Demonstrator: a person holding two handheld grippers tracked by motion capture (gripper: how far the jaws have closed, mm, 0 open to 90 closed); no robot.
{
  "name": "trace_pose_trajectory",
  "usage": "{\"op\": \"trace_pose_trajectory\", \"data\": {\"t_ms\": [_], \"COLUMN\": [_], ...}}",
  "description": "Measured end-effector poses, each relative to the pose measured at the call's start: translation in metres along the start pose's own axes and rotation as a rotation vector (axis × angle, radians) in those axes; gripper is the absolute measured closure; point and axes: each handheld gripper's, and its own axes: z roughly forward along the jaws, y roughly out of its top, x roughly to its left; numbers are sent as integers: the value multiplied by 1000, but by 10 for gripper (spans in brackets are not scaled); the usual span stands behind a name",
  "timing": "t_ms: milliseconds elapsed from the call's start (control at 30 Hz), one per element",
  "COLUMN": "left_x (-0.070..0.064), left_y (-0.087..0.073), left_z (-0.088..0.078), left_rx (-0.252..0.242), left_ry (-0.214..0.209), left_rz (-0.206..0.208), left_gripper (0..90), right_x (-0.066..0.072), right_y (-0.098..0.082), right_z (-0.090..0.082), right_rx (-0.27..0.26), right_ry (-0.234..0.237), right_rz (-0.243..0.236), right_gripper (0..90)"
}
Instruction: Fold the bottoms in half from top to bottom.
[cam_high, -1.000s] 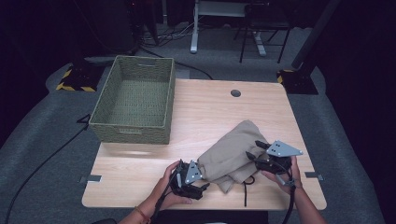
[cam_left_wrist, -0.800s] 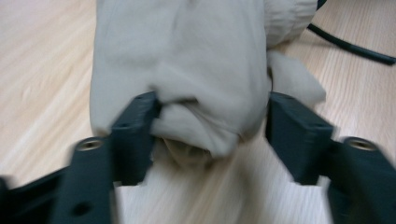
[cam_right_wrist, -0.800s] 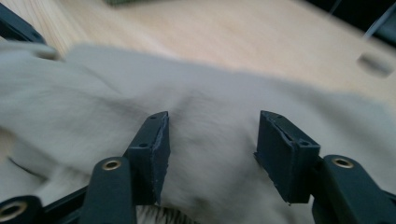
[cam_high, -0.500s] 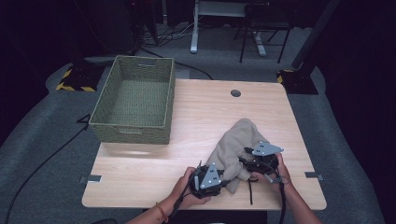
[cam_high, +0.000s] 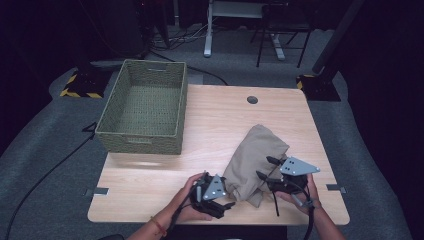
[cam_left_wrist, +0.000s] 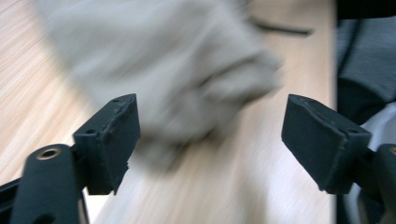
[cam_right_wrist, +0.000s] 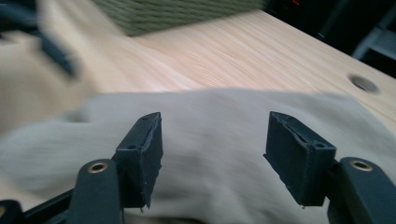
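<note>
A crumpled beige cloth (cam_high: 256, 157) lies on the near right part of the wooden table (cam_high: 200, 160). My left gripper (cam_high: 229, 204) sits at the cloth's near left corner, held in a hand, pointing right. Its jaws have just been opening and stand wide apart, with the blurred cloth (cam_left_wrist: 177, 70) just ahead of the left gripper (cam_left_wrist: 210, 140) and nothing pressed between the pads. My right gripper (cam_high: 264, 168) rests at the cloth's right edge, pointing left. Its jaws have also just been opening; in its own view the right gripper (cam_right_wrist: 215, 154) stands open over the cloth (cam_right_wrist: 215, 126).
A green woven basket (cam_high: 137, 136), with nothing in it, stands at the table's far left; its wall (cam_right_wrist: 177, 14) shows at the top of the right gripper view. A round cable hole (cam_high: 252, 100) is near the far edge. Chairs and cables lie on the floor beyond.
Both hands pushed inward toward the cloth, then drew slightly apart again. The cloth's near end is bunched narrower than a second ago.
</note>
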Motion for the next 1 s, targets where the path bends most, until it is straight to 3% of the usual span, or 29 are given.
{"op": "trace_pose_trajectory", "data": {"t_ms": [67, 133, 200, 267, 333, 367, 433, 500, 600, 667, 733, 800, 1000], "left_x": [9, 16, 22, 25, 28, 29, 30, 32, 34, 33, 30, 30, 29], "left_y": [-11, -16, -16, -12, -7, -5, -2, 0, 2, 4, 5, 6, 8], "left_z": [1, 8, 19, 30, 36, 39, 42, 45, 48, 49, 50, 51, 52], "left_rx": [26, 71, 87, 115, 97, 116, 112, 108, 94, 94, 100, 105, 101], "left_ry": [20, 53, 40, 61, 48, 40, 12, -3, -22, -20, 1, -1, -16], "left_rz": [-38, -40, -64, -48, -63, -63, -58, -82, -100, -67, -34, -32, -29], "left_gripper": [176, 166, 165, 167, 172, 188, 261, 293, 473, 612, 774, 863, 887], "right_x": [12, 22, 34, 43, 45, 44, 40, 37, 32, 28, 25, 21, 5], "right_y": [4, 6, 5, 2, -3, -6, -10, -15, -22, -26, -28, -29, -28], "right_z": [1, 6, 14, 22, 27, 28, 27, 25, 21, 18, 14, 9, -17], "right_rx": [-8, -3, 15, 57, 82, 91, 100, 105, 113, 109, 114, 119, 67], "right_ry": [51, 116, 161, 180, 178, 168, 176, 171, 165, 182, 175, 166, 141], "right_rz": [-18, -24, -55, -93, -102, -112, -88, -80, -79, -59, -61, -61, -14], "right_gripper": [358, 348, 339, 331, 333, 342, 393, 494, 701, 787, 816, 826, 801]}}
